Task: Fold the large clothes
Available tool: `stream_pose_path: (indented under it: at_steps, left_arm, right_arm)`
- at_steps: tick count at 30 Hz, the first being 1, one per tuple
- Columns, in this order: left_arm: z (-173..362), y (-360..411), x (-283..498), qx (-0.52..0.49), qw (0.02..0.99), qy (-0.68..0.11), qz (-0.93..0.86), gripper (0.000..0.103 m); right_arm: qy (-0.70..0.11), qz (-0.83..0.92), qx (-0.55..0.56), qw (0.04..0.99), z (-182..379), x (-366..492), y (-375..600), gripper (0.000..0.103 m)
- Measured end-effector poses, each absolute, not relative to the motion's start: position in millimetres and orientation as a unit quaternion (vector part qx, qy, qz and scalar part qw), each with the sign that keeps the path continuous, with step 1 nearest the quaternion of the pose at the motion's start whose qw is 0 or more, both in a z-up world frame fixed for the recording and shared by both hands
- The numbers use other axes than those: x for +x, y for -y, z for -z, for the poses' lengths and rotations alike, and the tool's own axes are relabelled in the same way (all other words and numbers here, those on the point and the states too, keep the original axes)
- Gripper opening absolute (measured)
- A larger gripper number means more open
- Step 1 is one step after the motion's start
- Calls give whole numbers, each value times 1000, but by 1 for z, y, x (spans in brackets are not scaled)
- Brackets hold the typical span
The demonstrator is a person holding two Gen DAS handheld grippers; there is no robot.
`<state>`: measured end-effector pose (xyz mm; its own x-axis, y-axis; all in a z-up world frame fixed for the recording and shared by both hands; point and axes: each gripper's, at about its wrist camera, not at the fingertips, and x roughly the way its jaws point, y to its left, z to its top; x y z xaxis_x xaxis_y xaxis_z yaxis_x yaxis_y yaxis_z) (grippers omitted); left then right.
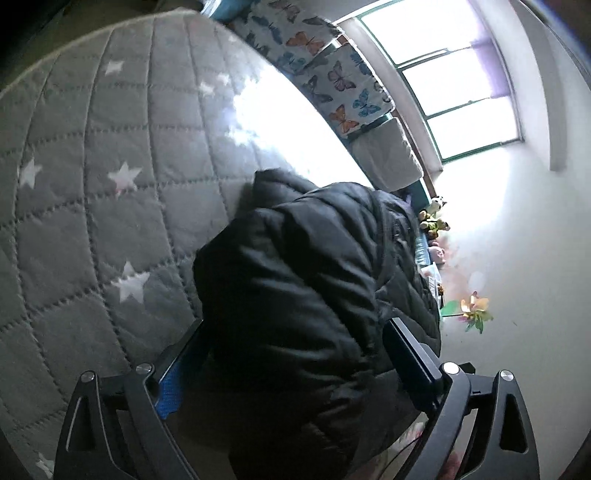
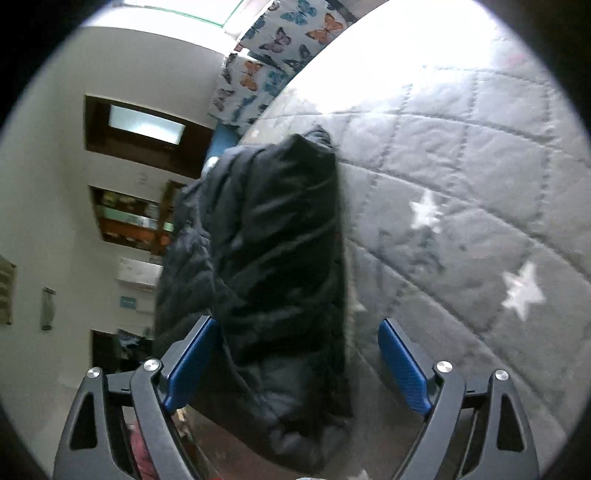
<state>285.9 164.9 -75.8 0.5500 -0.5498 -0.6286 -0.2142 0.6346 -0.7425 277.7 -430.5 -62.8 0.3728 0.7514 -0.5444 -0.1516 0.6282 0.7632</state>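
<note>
A black puffer jacket [image 1: 295, 258] lies bunched and folded on a grey quilt with white stars [image 1: 92, 184]. In the left wrist view my left gripper [image 1: 295, 328] stands wide open around the jacket's near end, and the padded fabric fills the gap between its fingers. The right wrist view shows the same jacket [image 2: 273, 229] as a tall dark bundle at the quilt's [image 2: 461, 166] edge. My right gripper [image 2: 297, 323] is wide open. Its left blue pad [image 2: 192, 362] is close beside the fabric. Its right pad [image 2: 404, 365] stands clear of it over the quilt.
Butterfly-print pillows [image 1: 343, 85] [image 2: 280, 33] line the bed's far side under a bright window [image 1: 443, 74]. Plush toys [image 1: 434, 218] and a paper pinwheel [image 1: 474, 310] sit by the wall. A wall shelf [image 2: 129, 218] shows beyond the bed's edge.
</note>
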Motion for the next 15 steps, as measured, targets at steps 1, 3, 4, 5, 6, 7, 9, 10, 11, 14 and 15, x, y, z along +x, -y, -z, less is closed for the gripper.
stream_pose_path:
  at_steps: [1, 3, 4, 5, 6, 7, 9, 10, 11, 14, 15]
  left_arm:
    - [77, -164, 287, -415, 777, -462, 106, 100]
    - [82, -161, 288, -420, 773, -462, 108, 100]
    - [83, -158, 290, -424, 771, -462, 114, 100]
    - [85, -155, 293, -424, 767, -466, 120, 100]
    - [86, -152, 296, -421, 766, -470, 122, 100]
    - [87, -147, 299, -417, 765, -475, 126, 100]
    - [87, -138, 304, -402, 766, -485, 129, 101]
    - [87, -134, 307, -397, 766, -490, 127, 102]
    - [89, -131, 310, -397, 763, -495, 126, 102]
    - [89, -125, 319, -408, 752, -503, 124, 102]
    - [89, -125, 320, -411, 750, -503, 125, 102]
  right_arm:
    - [-478, -300, 314, 764, 62, 279, 429, 98]
    - [-482, -306, 294, 766, 58, 284, 418, 103]
    - [-486, -309, 285, 766, 55, 287, 412, 103]
    - [-491, -311, 272, 767, 53, 290, 405, 103]
    - [-493, -313, 263, 767, 52, 292, 401, 103]
    - [-498, -317, 256, 765, 51, 294, 396, 103]
    - [-507, -315, 242, 765, 48, 299, 385, 103]
    - [-511, -313, 236, 765, 47, 300, 381, 103]
    - [-514, -311, 228, 766, 45, 302, 378, 103]
    - [-520, -306, 209, 769, 46, 300, 376, 103]
    - [-522, -305, 210, 769, 47, 296, 380, 103]
